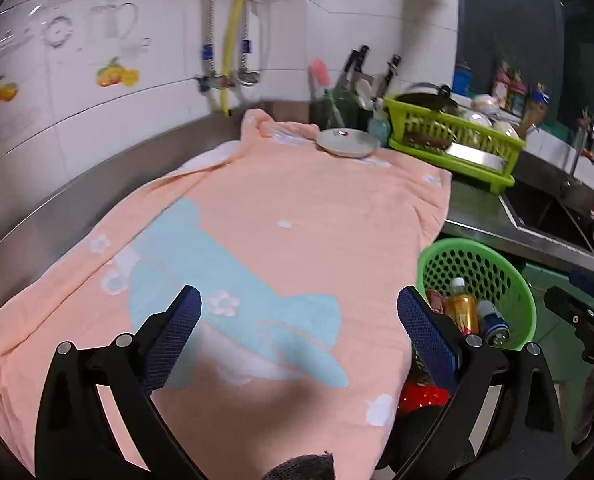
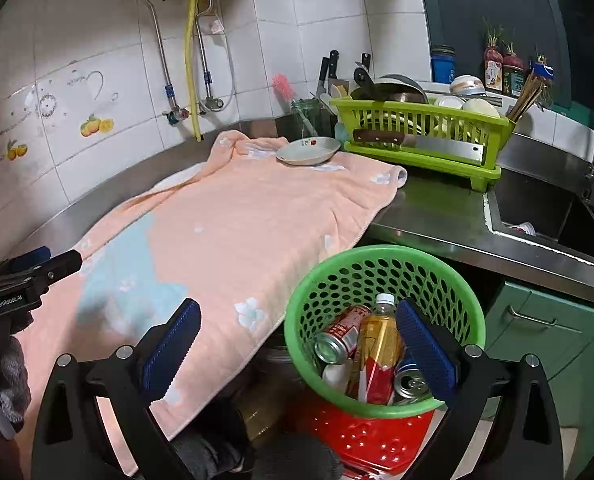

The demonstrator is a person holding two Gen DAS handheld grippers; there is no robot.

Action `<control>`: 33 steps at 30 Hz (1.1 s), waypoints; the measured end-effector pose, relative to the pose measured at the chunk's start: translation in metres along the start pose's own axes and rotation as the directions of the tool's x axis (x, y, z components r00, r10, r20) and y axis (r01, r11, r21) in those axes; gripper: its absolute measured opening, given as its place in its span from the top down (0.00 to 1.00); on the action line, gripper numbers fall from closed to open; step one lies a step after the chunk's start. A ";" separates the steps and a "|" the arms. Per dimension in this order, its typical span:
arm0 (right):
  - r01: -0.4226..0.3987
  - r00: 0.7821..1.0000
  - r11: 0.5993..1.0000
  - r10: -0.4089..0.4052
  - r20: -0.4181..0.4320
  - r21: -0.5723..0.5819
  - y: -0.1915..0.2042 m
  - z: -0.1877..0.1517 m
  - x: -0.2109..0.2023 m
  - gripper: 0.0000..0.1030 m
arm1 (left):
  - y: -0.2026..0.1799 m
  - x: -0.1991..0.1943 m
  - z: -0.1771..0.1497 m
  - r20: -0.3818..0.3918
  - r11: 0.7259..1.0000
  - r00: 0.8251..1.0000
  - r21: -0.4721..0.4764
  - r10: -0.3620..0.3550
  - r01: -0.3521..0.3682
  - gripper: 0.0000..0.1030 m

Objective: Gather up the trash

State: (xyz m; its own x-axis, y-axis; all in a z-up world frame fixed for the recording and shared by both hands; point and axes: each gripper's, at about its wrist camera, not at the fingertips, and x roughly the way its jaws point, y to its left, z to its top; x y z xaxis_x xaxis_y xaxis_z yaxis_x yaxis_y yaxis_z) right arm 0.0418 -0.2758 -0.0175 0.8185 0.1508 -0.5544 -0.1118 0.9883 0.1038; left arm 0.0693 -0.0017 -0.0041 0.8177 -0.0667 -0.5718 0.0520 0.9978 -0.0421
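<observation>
A green perforated basket (image 2: 377, 268) stands on a red stool (image 2: 373, 436) beside the counter's front edge. It holds a yellow drink bottle (image 2: 377, 344), a red can (image 2: 339, 334) and a blue can (image 2: 411, 380). The basket also shows in the left wrist view (image 1: 481, 264). My right gripper (image 2: 297, 340) is open and empty, above the basket's near left rim. My left gripper (image 1: 299, 326) is open and empty, above the peach towel (image 1: 281, 216) on the counter; its body also shows in the right wrist view (image 2: 29, 276).
A white plate (image 2: 308, 151) sits on the towel's far end. A green dish rack (image 2: 421, 136) with a cleaver stands behind it. A steel sink (image 2: 545, 208) is at the right, green cabinets (image 2: 549, 332) below. The tiled wall (image 2: 97, 80) carries pipes.
</observation>
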 end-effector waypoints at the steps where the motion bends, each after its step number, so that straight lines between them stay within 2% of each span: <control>1: 0.013 1.000 1.000 -0.013 0.006 -0.007 0.003 0.000 -0.002 0.08 | 0.003 -0.003 -0.001 0.006 1.000 1.000 -0.010 0.002 -0.002 0.06; 11: 0.039 0.999 0.999 -0.039 0.028 0.022 0.006 -0.004 -0.014 0.08 | 0.010 -0.016 -0.011 0.048 0.998 0.997 -0.046 0.055 -0.052 0.06; 33: 0.040 0.999 0.999 -0.041 0.035 0.028 0.010 -0.005 -0.018 0.07 | 0.007 -0.019 -0.018 0.040 0.998 0.999 -0.053 0.015 -0.013 0.06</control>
State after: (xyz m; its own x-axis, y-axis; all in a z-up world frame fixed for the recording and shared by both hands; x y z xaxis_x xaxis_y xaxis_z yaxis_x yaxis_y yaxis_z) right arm 0.0231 -0.2689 -0.0103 0.8415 0.1096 -0.5290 -0.0635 0.9925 0.1047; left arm 0.0436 0.0066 -0.0077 0.8405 -0.0510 -0.5394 0.0105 0.9969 -0.0780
